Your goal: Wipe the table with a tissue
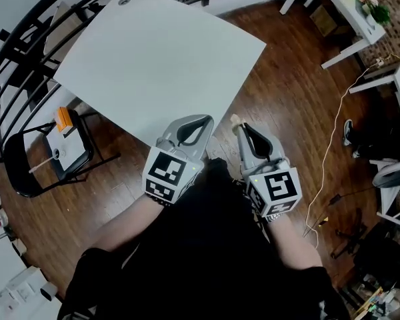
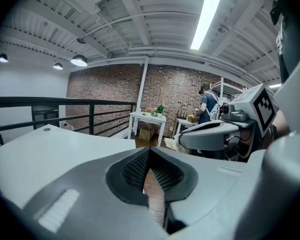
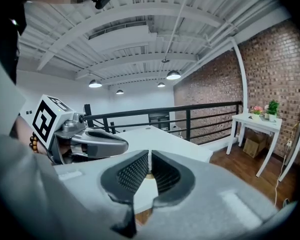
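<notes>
Nearest to us are our two grippers, drawn in close against our dark clothing, each with its marker cube facing up. The right gripper (image 1: 241, 127) is closed on a small pale wad at its very tip, which we take to be the tissue (image 1: 235, 119). Its own view shows the pads pressed together, so the hold is a pinch at the tip. How much tissue is there we cannot tell. The left gripper (image 1: 201, 119) is closed too, with nothing in it. In its view the pads meet, and only floorboards show through the gap below them.

The tissue sits just beside the near corner of the surface (image 1: 153, 59), seemingly over the floor and not touching the top. The left gripper's tip reaches over that same corner. The white surface is bare, and we see no spill, streak or crumb on it, though a thin mark could escape us.

We judge that wiping is not under way at this moment. The tissue is in hand, which is one step done, but it has yet to be brought down onto the surface and drawn across it. Whether any part has already been wiped the pictures do not tell us.

Around the surface lie the wooden floor (image 1: 287, 85), a black folding chair (image 1: 27, 169) at our left with small things on its seat, and a black railing (image 1: 23, 39) beyond.
</notes>
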`<state>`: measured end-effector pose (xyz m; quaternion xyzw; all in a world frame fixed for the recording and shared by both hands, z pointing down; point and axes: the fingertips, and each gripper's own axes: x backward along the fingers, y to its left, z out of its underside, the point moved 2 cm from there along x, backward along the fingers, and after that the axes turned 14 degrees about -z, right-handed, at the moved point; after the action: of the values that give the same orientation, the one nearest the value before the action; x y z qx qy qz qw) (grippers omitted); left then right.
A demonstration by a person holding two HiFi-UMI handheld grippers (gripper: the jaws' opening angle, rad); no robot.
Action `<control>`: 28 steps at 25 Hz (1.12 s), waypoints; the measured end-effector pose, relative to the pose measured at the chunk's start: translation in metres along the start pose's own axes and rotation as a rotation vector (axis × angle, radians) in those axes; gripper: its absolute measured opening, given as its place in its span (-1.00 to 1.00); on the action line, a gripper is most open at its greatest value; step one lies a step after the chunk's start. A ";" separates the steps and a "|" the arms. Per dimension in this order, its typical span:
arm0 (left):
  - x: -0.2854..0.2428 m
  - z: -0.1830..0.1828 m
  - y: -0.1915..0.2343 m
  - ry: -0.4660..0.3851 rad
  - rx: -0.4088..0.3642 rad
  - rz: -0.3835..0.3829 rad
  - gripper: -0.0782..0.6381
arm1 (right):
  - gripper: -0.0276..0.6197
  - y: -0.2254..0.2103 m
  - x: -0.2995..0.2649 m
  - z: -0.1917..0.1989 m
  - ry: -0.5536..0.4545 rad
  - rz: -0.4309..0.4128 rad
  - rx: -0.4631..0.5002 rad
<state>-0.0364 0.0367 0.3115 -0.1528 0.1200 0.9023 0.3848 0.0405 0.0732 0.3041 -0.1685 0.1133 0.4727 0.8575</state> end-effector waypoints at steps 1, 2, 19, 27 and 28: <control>-0.007 0.002 0.000 0.008 0.003 -0.002 -0.74 | -0.89 -0.006 -0.003 0.002 0.008 -0.006 0.000; -0.014 0.004 0.001 0.018 0.005 -0.007 -0.74 | -0.89 -0.012 -0.006 0.004 0.018 -0.013 -0.002; -0.109 0.036 0.026 0.180 0.065 -0.099 -0.74 | -0.89 -0.106 -0.074 0.048 0.174 -0.128 -0.058; -0.143 0.054 0.038 0.238 0.094 -0.118 -0.74 | -0.89 -0.140 -0.110 0.073 0.232 -0.159 -0.073; -0.146 0.057 0.040 0.246 0.098 -0.122 -0.74 | -0.89 -0.143 -0.114 0.077 0.240 -0.163 -0.075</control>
<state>0.0198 -0.0678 0.4220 -0.2503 0.2008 0.8448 0.4282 0.1047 -0.0559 0.4411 -0.2642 0.1833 0.3820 0.8664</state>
